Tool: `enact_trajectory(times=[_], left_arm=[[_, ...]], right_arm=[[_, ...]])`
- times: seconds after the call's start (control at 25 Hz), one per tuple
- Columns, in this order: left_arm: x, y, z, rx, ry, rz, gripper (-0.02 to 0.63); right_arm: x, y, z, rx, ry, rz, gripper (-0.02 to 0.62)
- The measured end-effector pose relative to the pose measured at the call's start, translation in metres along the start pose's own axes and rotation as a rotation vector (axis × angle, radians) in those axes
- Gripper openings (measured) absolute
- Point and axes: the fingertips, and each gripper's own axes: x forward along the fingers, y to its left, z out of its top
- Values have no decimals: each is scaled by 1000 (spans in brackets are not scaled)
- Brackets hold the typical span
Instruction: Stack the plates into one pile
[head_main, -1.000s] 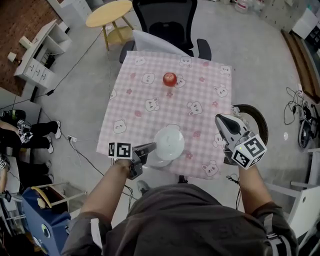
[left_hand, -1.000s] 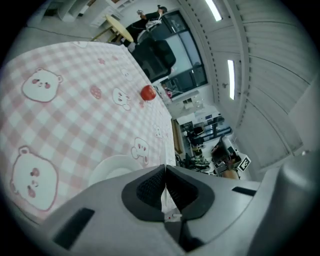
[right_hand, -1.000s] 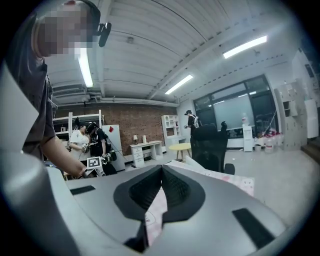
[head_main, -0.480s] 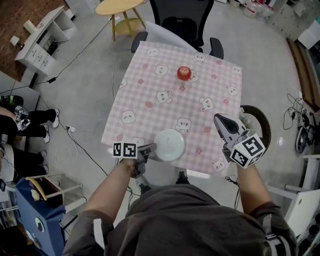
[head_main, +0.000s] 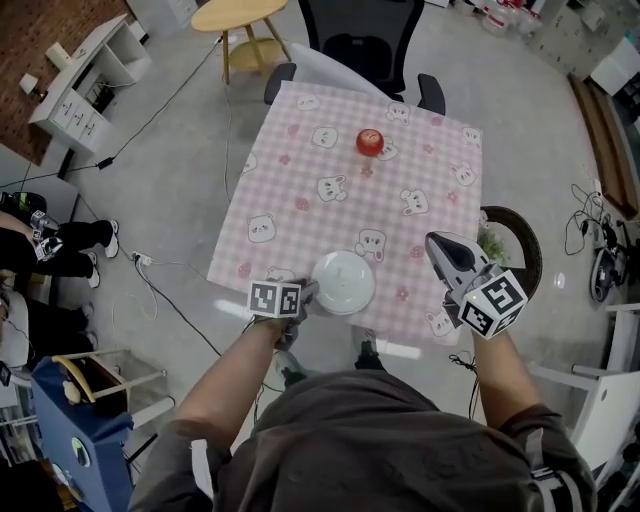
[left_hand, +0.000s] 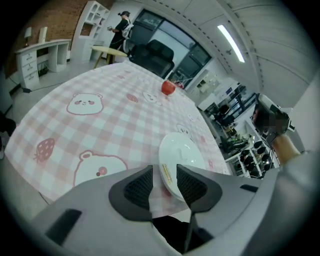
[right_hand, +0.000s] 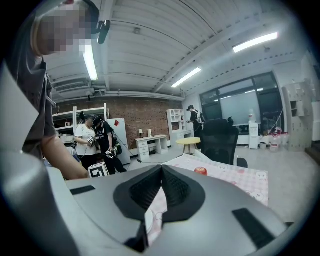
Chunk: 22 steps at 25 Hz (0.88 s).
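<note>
A white plate (head_main: 343, 283) lies on the pink checked tablecloth (head_main: 300, 170) close to the near edge; whether another plate lies under it I cannot tell. My left gripper (head_main: 306, 296) is at its left rim. In the left gripper view the plate's (left_hand: 183, 159) rim stands between the jaws of this gripper (left_hand: 163, 183), which are opening; the pads (left_hand: 139, 187) stand slightly off the rim. My right gripper (head_main: 433, 241) hovers over the table's right near corner, shut and empty. The right gripper view shows its jaws (right_hand: 161, 172) pressed together.
A red apple (head_main: 369, 142) sits at the far side of the table, also visible as the apple (left_hand: 168, 88) ahead of the left jaws. A black office chair (head_main: 365, 45) stands behind the table, a round yellow side table (head_main: 238, 14) beyond it. People stand by the brick wall (right_hand: 95, 137).
The left gripper brought the white plate down onto the table near the front edge, then its jaws came apart off the rim. The right gripper stayed shut and shifted only slightly.
</note>
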Motion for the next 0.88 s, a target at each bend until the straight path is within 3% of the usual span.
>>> enact_trajectory(times=[0.2,0.4,0.88], left_arm=[[-33,-4,9,-15,-104,-54,140],[-103,-11,36,50,-299,-82,140],[-308,-13,72,197,-754,53,101]], right_arm=[[3,12,9,-12,-15,12,-8],[13,30,26,-45,-23,43,-6],[48,103,83,-150,-45,160,-6]])
